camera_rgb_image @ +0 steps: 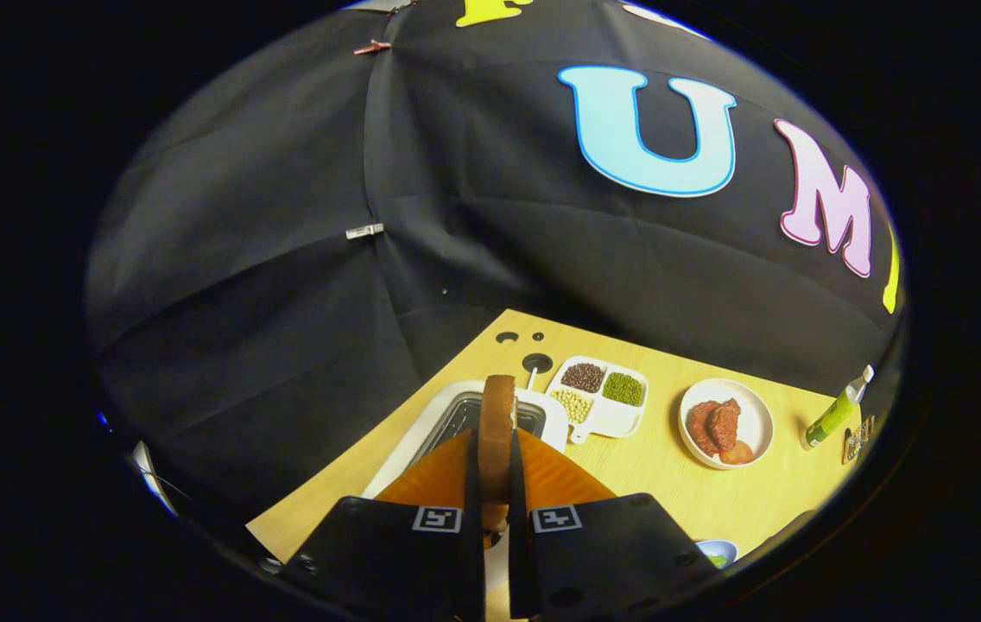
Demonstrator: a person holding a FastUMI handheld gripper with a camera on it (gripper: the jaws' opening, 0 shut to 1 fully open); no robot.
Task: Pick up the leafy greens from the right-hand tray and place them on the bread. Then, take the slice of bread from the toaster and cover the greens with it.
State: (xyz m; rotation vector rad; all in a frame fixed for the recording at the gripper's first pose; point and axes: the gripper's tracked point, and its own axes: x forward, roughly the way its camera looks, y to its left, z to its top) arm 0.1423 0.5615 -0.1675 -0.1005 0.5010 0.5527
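The tool is clamped on the bread slice above the toaster; if tilted, the edge-held slice could slip.

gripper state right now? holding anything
gripper: shut on the slice of bread, held upright on edge between both fingers, above the toaster.
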